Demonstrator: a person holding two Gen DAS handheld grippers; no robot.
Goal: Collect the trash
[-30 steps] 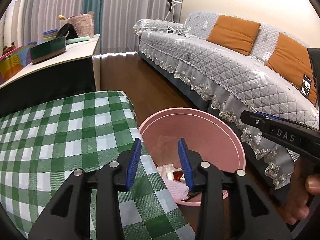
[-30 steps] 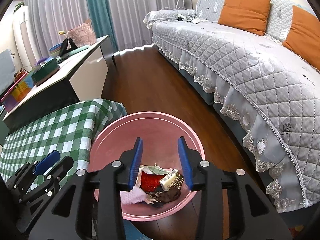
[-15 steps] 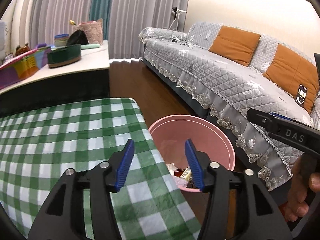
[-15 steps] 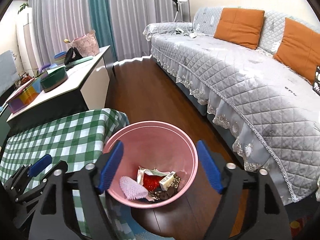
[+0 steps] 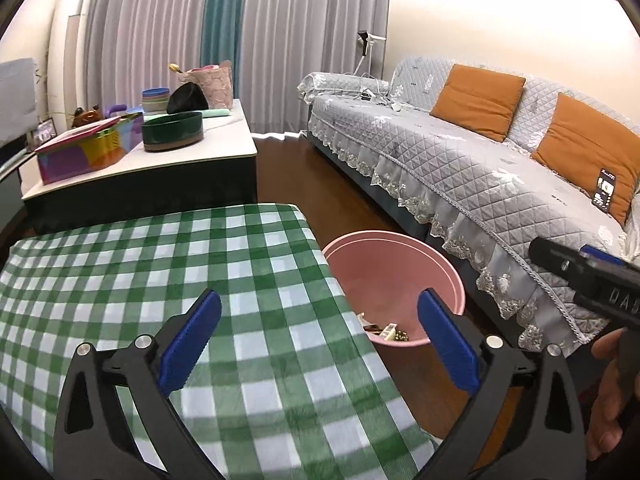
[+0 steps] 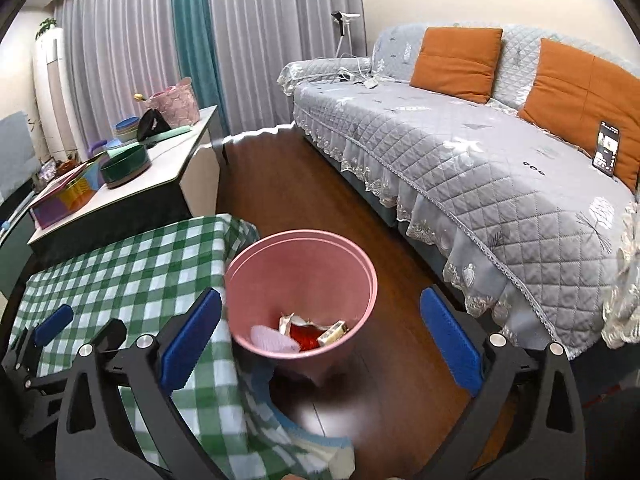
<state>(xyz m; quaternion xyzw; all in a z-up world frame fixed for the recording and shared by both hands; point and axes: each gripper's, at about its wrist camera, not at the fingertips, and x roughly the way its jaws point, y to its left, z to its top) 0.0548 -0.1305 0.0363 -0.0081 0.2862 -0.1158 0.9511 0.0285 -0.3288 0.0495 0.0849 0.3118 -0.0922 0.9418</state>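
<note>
A pink bin [image 6: 304, 276] stands on the wood floor beside the green-checked table [image 6: 132, 264]. Trash lies in the bin: a red wrapper [image 6: 306, 334], a pink piece [image 6: 272, 340], a small box [image 6: 332, 332]. The bin also shows in the left wrist view [image 5: 394, 272]. My left gripper [image 5: 320, 344] is open and empty above the table's right edge [image 5: 240, 280]. My right gripper [image 6: 320, 340] is open and empty above the bin. The left gripper shows in the right wrist view [image 6: 52, 326]; the right gripper shows in the left wrist view [image 5: 592, 276].
A grey quilted sofa [image 6: 480, 152] with orange cushions [image 6: 456, 60] runs along the right; a phone [image 6: 606, 148] leans on it. A low cabinet [image 5: 140, 160] behind the table carries a green bowl [image 5: 173, 130], a colourful box [image 5: 84, 152] and a pink basket [image 5: 208, 84]. Wood floor [image 6: 288, 184] lies between.
Both grippers opened wide and rose back from the bin. The left one shifted left over the table. A pink piece now lies in the bin.
</note>
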